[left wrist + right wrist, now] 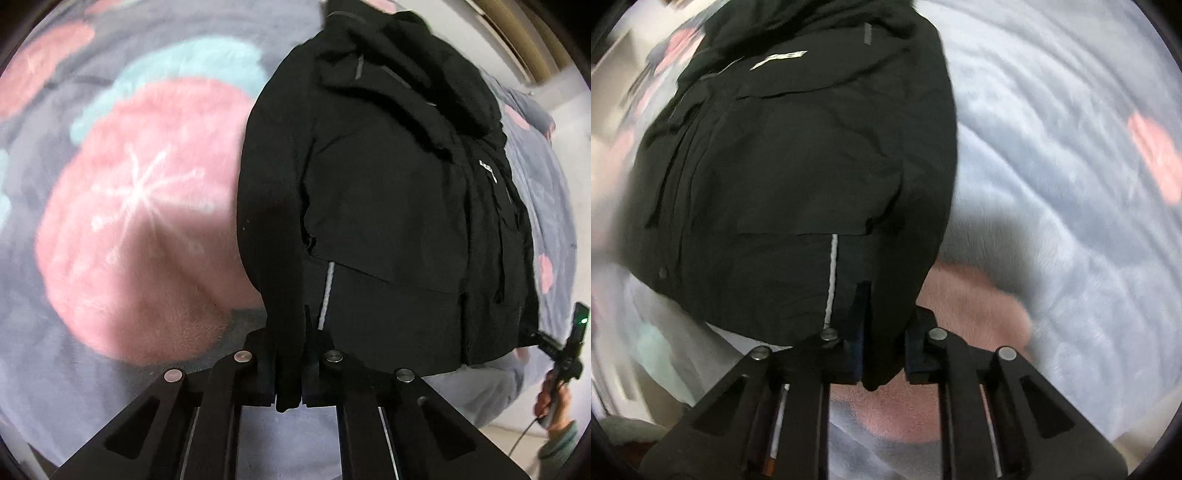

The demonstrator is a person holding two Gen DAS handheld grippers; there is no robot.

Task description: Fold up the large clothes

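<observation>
Both grippers, left (pixel 290 373) and right (pixel 882 354), pinch the black jacket's (pixel 388 206) hem corners on the fleece blanket (pixel 140 206).

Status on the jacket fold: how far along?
Done: black jacket lies spread on the fleece blanket. In hand: left gripper and right gripper each shut on a bottom corner of the hem. Left: no fold visible yet.

fluffy grey blanket (pixel 92 302) spread under everything, printed with big pink round shapes (pixel 140 229) with white star lines and pale turquoise patch (pixel 177 74). same blanket (pixel 1052 147) in right wrist view, pink patch (pixel 1156 158) near edge. wooden frame (pixel 517 37) at upper right.
</observation>
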